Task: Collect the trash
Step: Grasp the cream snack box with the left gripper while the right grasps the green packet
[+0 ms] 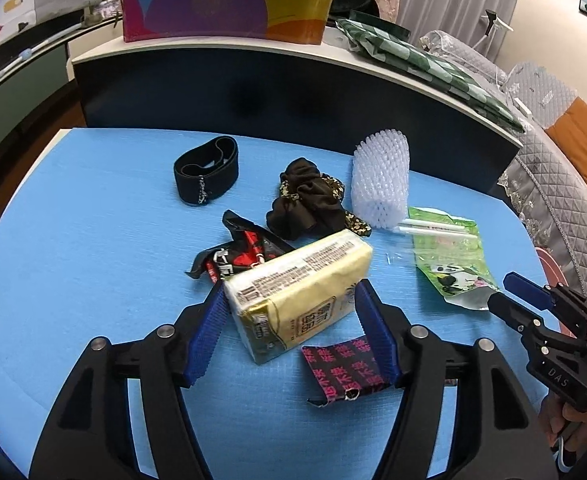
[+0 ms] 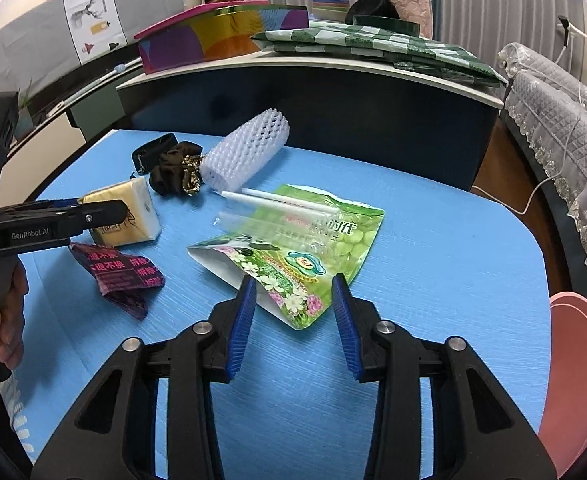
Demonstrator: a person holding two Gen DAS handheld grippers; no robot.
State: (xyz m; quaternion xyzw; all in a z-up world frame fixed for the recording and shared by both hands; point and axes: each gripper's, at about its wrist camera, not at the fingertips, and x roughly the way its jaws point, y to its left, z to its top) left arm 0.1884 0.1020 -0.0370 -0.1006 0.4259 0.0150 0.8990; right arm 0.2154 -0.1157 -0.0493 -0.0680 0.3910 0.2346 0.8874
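1. A blue surface (image 1: pixel 73 208) is shown, strewn with small items.
2. The left gripper (image 1: pixel 291 312) is seen with its jaws wide, set to either side of a yellow tissue pack (image 1: pixel 297 284); whether the pads touch the pack cannot be told.
3. A dark wrapper with pink print (image 1: pixel 343 368) is seen lying just beside the pack, by the right jaw of that gripper.
4. A red-and-black wrapper (image 1: pixel 239 258) is seen behind the pack, touching it.
5. The right gripper (image 2: pixel 293 302) is shown with its jaws partly open, straddling the near corner of a green pouch (image 2: pixel 313 256) that lies flat on the surface; the pads are not pressed on it.
6. Two white sticks (image 2: pixel 277 200) are seen lying across the far end of the pouch.
7. A white foam net (image 2: pixel 245 156), a dark scrunchie (image 2: pixel 173 172) and a black band (image 1: pixel 205 174) are seen further back.
8. A pink plate (image 2: pixel 577 380) is seen at the right edge.
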